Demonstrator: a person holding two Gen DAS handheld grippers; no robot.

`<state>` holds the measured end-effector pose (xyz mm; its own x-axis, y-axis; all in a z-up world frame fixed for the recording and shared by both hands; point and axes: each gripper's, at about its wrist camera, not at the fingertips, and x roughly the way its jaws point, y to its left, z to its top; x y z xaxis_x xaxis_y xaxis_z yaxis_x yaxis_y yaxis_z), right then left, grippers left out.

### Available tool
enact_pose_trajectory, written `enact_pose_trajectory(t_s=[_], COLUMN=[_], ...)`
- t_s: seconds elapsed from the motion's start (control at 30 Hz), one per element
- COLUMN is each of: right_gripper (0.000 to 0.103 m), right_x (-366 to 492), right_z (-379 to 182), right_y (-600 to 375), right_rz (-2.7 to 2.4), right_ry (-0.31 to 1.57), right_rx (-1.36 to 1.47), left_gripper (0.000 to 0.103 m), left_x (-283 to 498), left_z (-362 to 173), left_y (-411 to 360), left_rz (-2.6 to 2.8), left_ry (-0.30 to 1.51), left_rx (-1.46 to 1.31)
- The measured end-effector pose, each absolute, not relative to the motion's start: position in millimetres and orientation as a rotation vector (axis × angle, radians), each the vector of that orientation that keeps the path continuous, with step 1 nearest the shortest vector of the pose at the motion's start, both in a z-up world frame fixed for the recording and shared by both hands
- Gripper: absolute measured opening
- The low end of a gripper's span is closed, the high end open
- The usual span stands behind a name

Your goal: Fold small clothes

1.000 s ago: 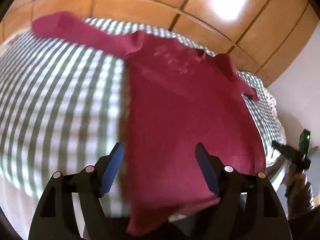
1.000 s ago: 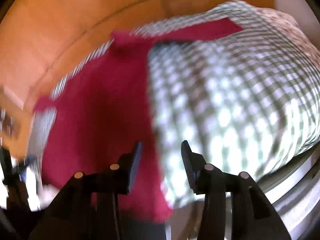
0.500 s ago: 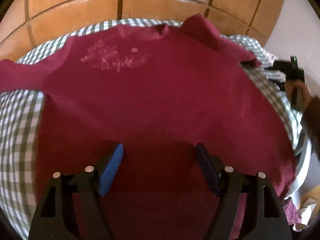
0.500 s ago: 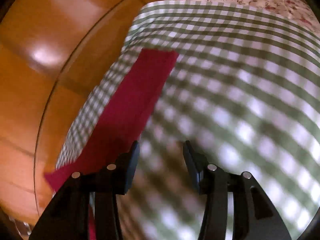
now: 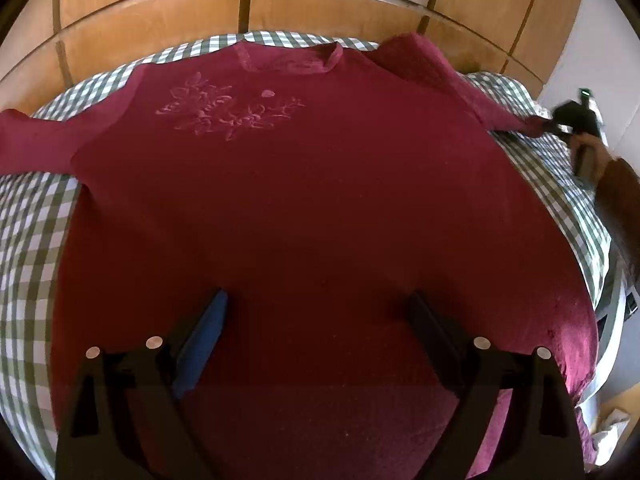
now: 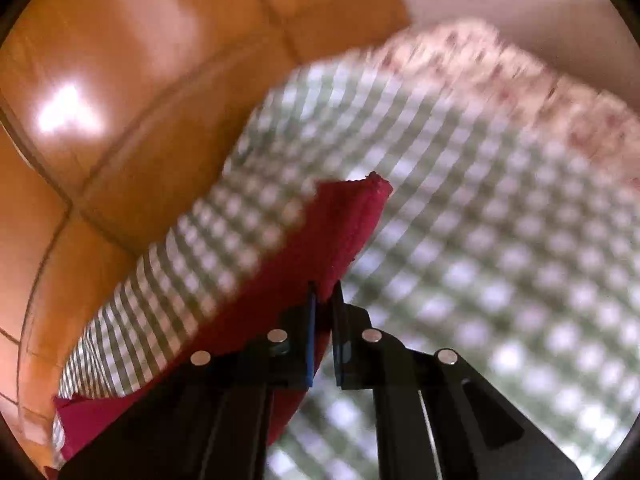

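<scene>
One sleeve (image 6: 348, 220) of the maroon top (image 5: 312, 208), pinched near its cuff in the right gripper (image 6: 325, 294), running leftward to the body spread on the checked bedcover (image 5: 24, 240). Left gripper (image 5: 316, 312) spread wide over the hem.

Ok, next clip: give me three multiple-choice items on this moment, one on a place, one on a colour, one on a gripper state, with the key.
1. Where does the sweater lie?
A. Spread flat on the checked bedcover
B. Hung on a wardrobe door
C. Heaped on the floor

2. What colour is the sweater?
A. Navy
B. Dark red
C. Mustard

3. What is the right gripper doing?
A. Open over bare cover
B. Shut on nothing
C. Shut on the sleeve

Key: 1 A, the left wrist view shows the body laid out over the green-and-white checks. 2 B, both views show dark red knit. 3 C, red fabric is pinched between the closed fingers, while the left gripper is open above the hem.
</scene>
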<state>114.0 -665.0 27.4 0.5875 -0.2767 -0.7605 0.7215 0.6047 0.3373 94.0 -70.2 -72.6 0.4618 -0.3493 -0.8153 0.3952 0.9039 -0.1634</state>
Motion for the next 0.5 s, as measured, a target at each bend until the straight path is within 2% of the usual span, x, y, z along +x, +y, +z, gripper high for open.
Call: enact_pose_trajectory(t_s=[0.1,0.3,0.37,0.4,0.43,0.47,0.5], right_gripper=[0.006,0.007,0.017,0.038,0.068,0.077,0.08], right_x=[79.4,57.8,53.8,52.6,51.6,47.2,44.9], right_z=[25.4,-26.2,-21.9,-17.3,-12.5,-1.9,6.0], right_y=[-685.5,-690.6,-686.0,-682.5,-678.6,-670.8,-663.6], right_rz=[-0.742,-0.793,-0.792,-0.772,-0.763,-0.786,-0.789], right_ry=[0.705,0.812,0.809,0.816,0.819,0.808,0.793], right_rx=[0.704,0.755,0.755,0.753,0.741,0.71,0.689], left_gripper=[0.09,0.09,0.091,0.091,0.091,0.091,0.091], left_x=[93.7,94.0,93.1,92.4,91.7,91.7,92.1], left_z=[-73.2,-71.7,-68.6,-66.8,-64.2,-62.1,-58.6], left_y=[-70.3,-69.1,-68.0,-66.6,-62.5,-57.4,-48.0], left_rz=[-0.458,-0.462,-0.464,-0.464,-0.464,-0.459,-0.442], left_ry=[0.986,0.987,0.992,0.991,0.99,0.99,0.987], left_rx=[0.054,0.05,0.046,0.039,0.021,0.0,-0.034])
